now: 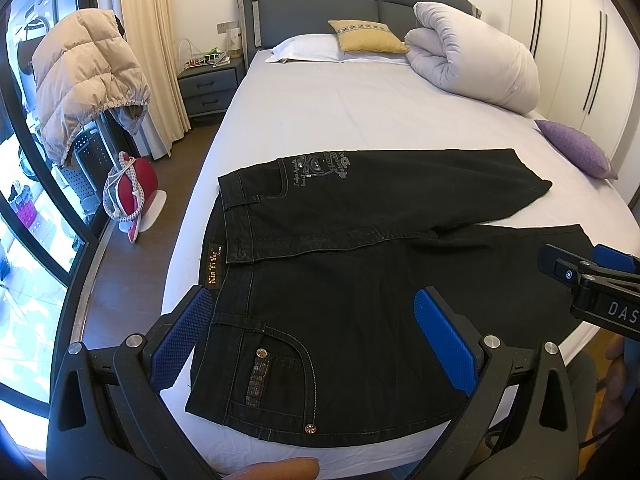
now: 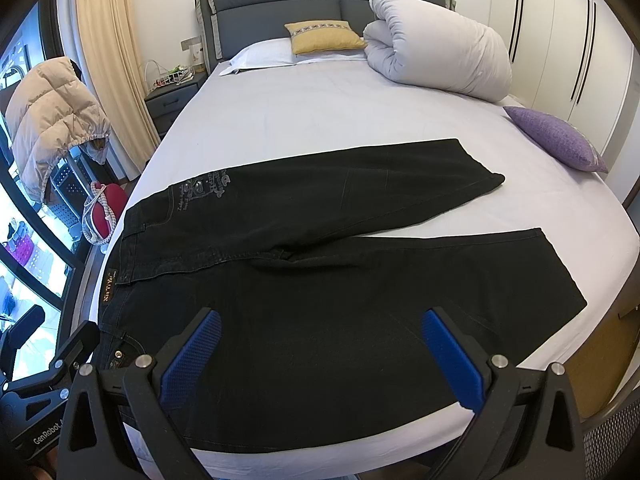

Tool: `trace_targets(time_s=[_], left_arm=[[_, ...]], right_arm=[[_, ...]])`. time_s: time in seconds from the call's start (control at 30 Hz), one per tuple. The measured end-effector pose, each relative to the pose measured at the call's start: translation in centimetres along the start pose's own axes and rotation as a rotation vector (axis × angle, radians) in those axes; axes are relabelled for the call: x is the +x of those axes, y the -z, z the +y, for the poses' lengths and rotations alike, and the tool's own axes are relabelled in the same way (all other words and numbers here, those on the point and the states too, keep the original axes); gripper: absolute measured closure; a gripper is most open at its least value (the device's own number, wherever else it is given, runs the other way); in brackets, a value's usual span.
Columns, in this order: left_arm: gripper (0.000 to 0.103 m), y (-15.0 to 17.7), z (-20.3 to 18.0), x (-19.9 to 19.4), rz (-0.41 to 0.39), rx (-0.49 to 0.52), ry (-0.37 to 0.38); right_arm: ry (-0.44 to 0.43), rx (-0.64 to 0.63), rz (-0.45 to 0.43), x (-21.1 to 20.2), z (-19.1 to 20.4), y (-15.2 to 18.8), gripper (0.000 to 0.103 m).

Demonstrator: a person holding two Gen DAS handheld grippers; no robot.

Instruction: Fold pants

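Black jeans (image 1: 360,264) lie flat on the bed, waistband to the left, both legs spread apart toward the right. The far leg (image 2: 360,184) angles away from the near leg (image 2: 460,280). My left gripper (image 1: 314,320) hovers open over the near hip and front pocket, nothing between its blue pads. My right gripper (image 2: 320,336) hangs open above the near leg's thigh, also holding nothing. The right gripper's body (image 1: 592,280) shows at the right edge of the left wrist view. Part of the left gripper (image 2: 52,384) appears at the lower left of the right wrist view.
The bed (image 1: 340,112) has a pale lilac sheet. A rolled white duvet (image 1: 472,52), yellow cushion (image 1: 368,36) and white pillow lie near the headboard; a purple cushion (image 1: 576,148) at the right edge. A nightstand (image 1: 210,84), puffer jacket (image 1: 84,76) and red iron (image 1: 136,188) stand left of the bed.
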State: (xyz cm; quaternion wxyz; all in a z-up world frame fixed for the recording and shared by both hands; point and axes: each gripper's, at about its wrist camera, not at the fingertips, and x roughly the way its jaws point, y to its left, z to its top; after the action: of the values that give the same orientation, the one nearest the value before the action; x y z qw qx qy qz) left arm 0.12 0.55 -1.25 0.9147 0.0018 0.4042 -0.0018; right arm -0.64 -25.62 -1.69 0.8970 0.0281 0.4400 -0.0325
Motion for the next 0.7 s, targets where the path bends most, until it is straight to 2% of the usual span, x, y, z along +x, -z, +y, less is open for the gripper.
trace_targets(time_s=[0.7], left_arm=[[0.000,0.41,-0.08,0.45,0.020,-0.002,-0.001]], right_arm=[[-0.001,0.002,0.004,0.03,0.11,0.28,0.000]])
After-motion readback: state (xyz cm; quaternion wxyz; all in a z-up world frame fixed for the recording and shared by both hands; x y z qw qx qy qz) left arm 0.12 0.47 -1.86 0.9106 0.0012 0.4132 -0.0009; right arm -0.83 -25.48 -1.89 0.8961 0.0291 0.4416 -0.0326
